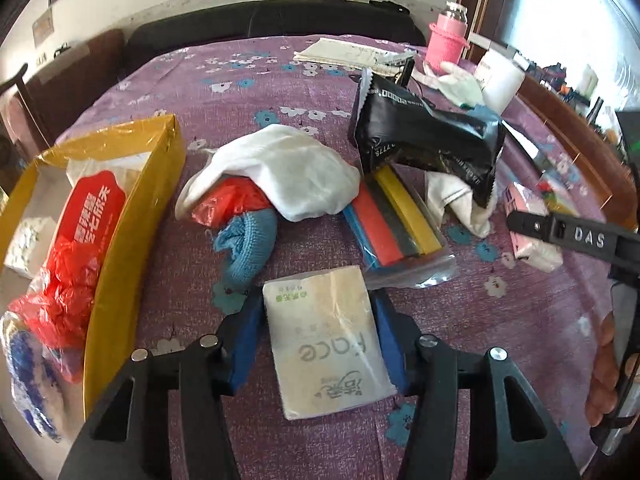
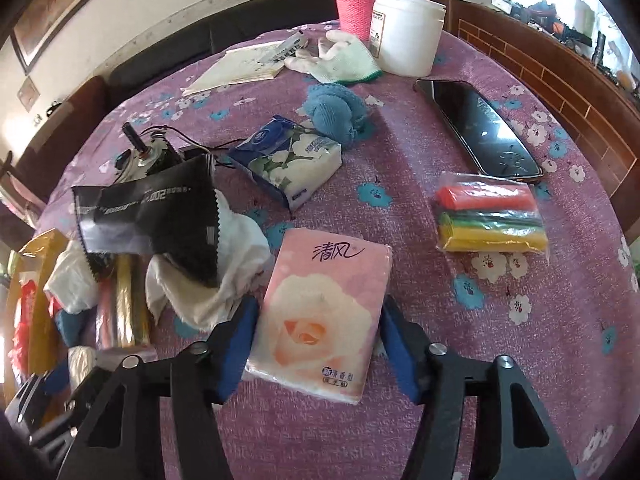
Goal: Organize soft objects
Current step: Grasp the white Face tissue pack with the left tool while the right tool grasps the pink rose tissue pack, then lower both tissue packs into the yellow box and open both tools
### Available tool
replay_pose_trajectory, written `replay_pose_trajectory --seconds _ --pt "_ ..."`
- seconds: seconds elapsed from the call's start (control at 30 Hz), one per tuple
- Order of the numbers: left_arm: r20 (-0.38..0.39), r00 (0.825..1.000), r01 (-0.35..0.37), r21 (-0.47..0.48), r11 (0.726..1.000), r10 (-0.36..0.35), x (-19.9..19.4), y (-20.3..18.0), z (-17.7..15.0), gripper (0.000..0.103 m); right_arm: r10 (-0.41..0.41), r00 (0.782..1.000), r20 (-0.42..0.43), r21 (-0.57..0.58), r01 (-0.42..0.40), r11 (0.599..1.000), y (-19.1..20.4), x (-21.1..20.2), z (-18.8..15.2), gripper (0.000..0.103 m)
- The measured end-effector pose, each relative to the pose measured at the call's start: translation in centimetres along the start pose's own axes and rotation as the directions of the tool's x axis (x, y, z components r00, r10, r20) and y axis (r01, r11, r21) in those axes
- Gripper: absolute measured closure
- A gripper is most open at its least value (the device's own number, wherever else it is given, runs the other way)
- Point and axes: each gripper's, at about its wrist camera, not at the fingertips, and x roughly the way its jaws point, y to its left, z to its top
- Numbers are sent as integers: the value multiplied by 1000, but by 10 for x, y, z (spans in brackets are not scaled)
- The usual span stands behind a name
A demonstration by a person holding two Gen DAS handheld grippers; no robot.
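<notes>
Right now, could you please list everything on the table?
beige tissue pack: one, beige, between left jaws
pink tissue pack: one, pink, between right jaws
blue tissue pack: one, blue-white, mid-table
yellow box: one, yellow, left edge
cloth: one, white, centre
black pouch: one, black, beside cloth
roll bags: two, multicoloured, centre and right
phone: one, black, right
tub: one, white, far side
bottle: one, pink, beside tub
left gripper: one, black, gripping beige pack
right gripper: one, black, gripping pink pack

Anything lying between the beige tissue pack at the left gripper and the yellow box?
Nothing visible. The beige tissue pack sits between the left gripper pads; bare tablecloth runs from it to the yellow box. The blue knit lies just beyond that line.
</notes>
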Motion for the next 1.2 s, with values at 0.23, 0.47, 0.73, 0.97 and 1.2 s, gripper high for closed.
replay_pose_trajectory --seconds 0.23,0.47,0.73,0.97,1.2 --pt "-14 999 43 47 998 -42 7 -12 -1 12 49 999 -4 10 -49 999 -15 -17 -19 41" --pt "-12 999 -50 74 996 51 -1 -16 -4 59 59 998 3 10 -59 998 -21 -29 -33 41" --pt "16 999 39 -21 999 -38 -38 16 -14 59 108 993 51 -25 -107 994 -11 -57 -39 41" --pt "109 990 94 -66 993 -87 -99 56 -13 58 174 982 72 -110 -166 980 27 -79 -41 41" --pt "115 993 5 -155 988 13 -111 136 16 58 318 947 41 -193 -304 933 93 -85 -39 41"
